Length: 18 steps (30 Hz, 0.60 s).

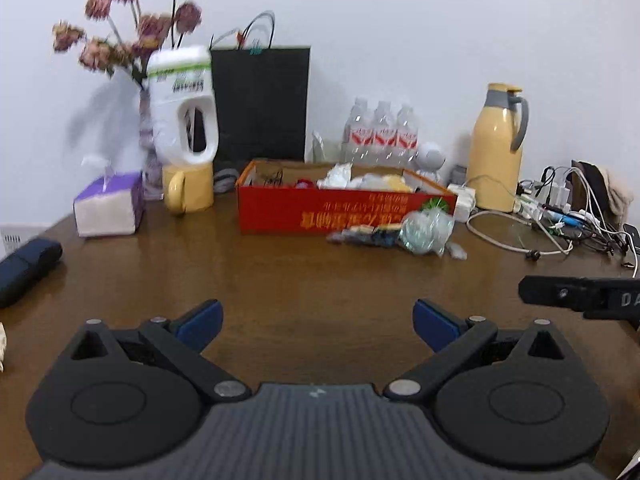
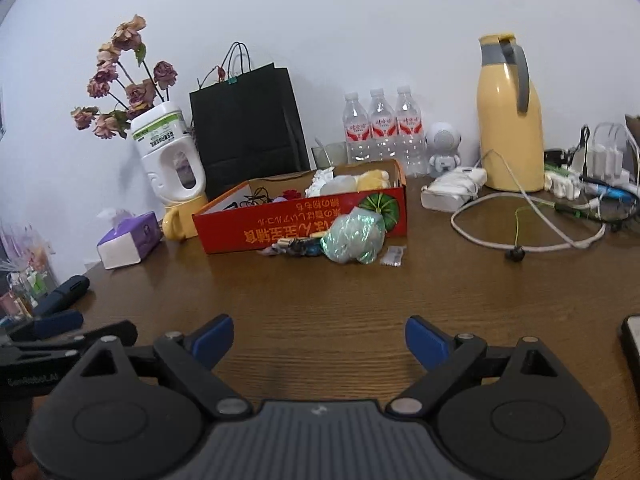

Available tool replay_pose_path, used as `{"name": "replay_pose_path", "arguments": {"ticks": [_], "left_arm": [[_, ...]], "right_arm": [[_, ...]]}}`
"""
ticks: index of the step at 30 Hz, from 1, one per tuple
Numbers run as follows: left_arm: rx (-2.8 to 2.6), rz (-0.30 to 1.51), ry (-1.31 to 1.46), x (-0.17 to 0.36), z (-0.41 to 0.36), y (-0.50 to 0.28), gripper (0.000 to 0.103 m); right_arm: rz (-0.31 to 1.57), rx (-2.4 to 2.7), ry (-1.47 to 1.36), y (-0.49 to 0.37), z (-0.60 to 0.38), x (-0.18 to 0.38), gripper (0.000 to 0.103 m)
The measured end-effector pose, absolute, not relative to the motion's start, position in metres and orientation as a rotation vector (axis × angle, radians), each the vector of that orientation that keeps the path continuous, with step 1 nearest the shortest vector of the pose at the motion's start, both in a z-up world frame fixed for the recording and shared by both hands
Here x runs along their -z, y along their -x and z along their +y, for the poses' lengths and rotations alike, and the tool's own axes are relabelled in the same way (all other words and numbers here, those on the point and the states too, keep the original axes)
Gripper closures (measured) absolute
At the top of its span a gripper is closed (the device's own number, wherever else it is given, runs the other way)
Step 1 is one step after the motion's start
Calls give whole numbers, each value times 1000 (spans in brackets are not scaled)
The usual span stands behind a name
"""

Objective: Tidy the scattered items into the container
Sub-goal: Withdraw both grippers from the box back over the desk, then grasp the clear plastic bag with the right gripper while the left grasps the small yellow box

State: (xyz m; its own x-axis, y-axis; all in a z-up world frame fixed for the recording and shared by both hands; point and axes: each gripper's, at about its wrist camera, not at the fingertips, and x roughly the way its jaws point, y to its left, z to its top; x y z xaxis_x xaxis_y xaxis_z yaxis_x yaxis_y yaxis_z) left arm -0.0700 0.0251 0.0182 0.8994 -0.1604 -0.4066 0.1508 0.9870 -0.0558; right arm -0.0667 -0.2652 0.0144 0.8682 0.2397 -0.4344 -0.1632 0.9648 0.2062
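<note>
Both the left gripper (image 1: 318, 322) and the right gripper (image 2: 319, 338) are hovering over the table (image 2: 320, 288), fingers spread and grasping nothing. A crumpled plastic bag (image 2: 352, 238) is lying against the red box (image 2: 248, 226).

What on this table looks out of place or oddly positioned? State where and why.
A white jug stands upside down in a yellow mug left of the red box. A crumpled green wrapper and small bits lie outside the box's front wall.
</note>
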Motion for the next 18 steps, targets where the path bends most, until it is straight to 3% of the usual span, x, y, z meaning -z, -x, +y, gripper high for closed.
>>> {"name": "replay_pose_path", "arguments": {"ticks": [6,9,16,18], "left_arm": [[185,433,-11,-22,21,22,0],[222,449,-45,-26,11,-14,9],[296,485,-124,-28,-18,-91,26],[318,488,-130,-27,-26,-104,28]], "right_arm": [[489,-194,-130,7,-265,-23,12],[530,-186,-119,-42,-262,-23,13],[590,-165,-133,-129,-256,-9,28],[603,-181,-148,-143,-257,-4,46]]}}
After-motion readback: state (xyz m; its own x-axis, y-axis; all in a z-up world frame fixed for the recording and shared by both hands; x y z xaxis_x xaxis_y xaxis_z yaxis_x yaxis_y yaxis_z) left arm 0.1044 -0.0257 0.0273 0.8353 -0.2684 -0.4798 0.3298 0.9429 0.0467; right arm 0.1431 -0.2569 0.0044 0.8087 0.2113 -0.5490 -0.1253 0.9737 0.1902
